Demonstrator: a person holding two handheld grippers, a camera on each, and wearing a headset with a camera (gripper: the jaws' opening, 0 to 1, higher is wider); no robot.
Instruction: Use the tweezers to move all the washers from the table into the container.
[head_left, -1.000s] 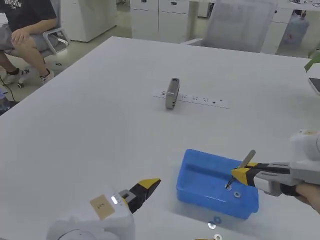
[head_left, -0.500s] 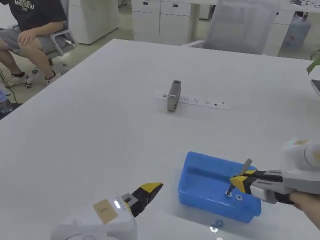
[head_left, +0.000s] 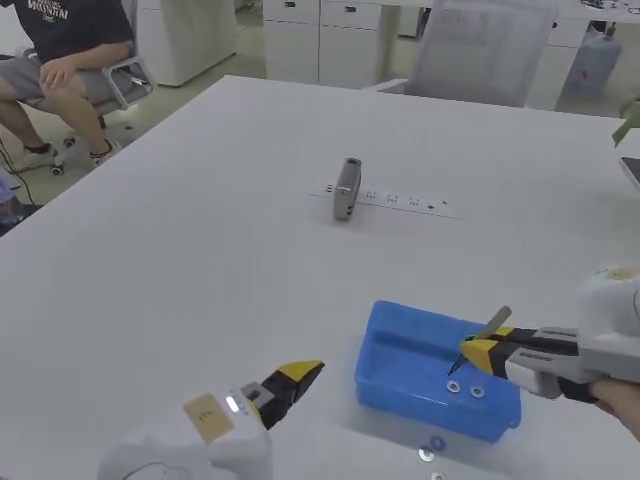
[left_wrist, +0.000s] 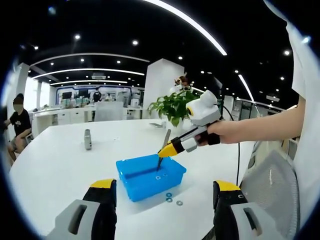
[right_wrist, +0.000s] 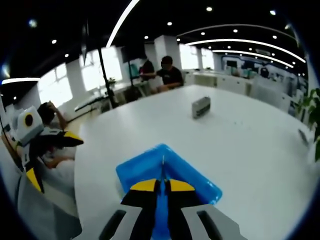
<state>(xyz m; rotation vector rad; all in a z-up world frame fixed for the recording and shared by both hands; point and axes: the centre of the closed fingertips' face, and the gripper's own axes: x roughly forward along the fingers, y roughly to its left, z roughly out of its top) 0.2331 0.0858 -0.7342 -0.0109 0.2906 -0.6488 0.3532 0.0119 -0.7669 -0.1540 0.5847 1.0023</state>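
Note:
A blue container stands on the white table at the near right. Two washers lie on its floor. My right gripper is shut on thin metal tweezers, whose tip hangs just above those washers. In the right gripper view the tweezers stick out between the shut jaws over the container. More washers lie on the table in front of the container. My left gripper is open and holds nothing, to the left of the container. The left gripper view shows the container and loose washers.
A white power strip with a grey block on it lies mid-table. A person sits on a chair beyond the far left edge. An office chair stands behind the table. Bare tabletop stretches to the left.
The tweezers dipped to the container floor, then rose a little. A second washer now lies beside the first one inside. The left gripper stayed put.

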